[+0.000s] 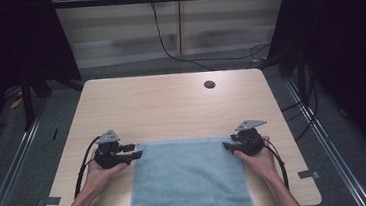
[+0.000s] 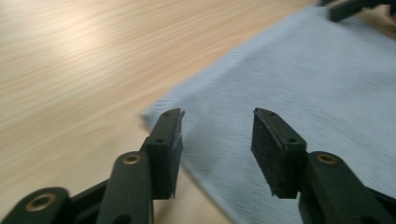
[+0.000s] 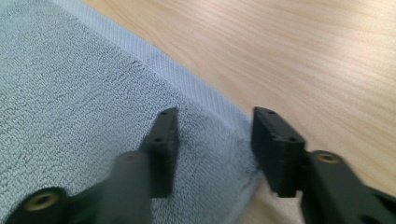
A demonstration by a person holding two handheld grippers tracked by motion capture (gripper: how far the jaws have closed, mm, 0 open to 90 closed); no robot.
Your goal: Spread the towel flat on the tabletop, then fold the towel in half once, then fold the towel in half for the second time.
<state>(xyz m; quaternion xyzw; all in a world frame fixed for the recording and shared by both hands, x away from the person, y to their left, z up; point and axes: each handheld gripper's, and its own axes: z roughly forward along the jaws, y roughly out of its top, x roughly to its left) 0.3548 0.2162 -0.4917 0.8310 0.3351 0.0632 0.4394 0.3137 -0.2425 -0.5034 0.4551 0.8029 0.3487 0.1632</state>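
1. Towel (image 1: 190, 180) lies flat at lower centre of the wooden surface (image 1: 171, 104).
2. Left tool (image 2: 217, 135) spread over the towel's corner.
3. Right tool (image 3: 215, 135) spread over the opposite corner.

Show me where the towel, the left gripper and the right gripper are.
towel (image 1: 187, 178), high view, on the middle of the blue cloth.
left gripper (image 2: 217, 140), left gripper view, midway between its open jaws above the towel's corner.
right gripper (image 3: 215, 140), right gripper view, midway between its open jaws above the towel's corner.
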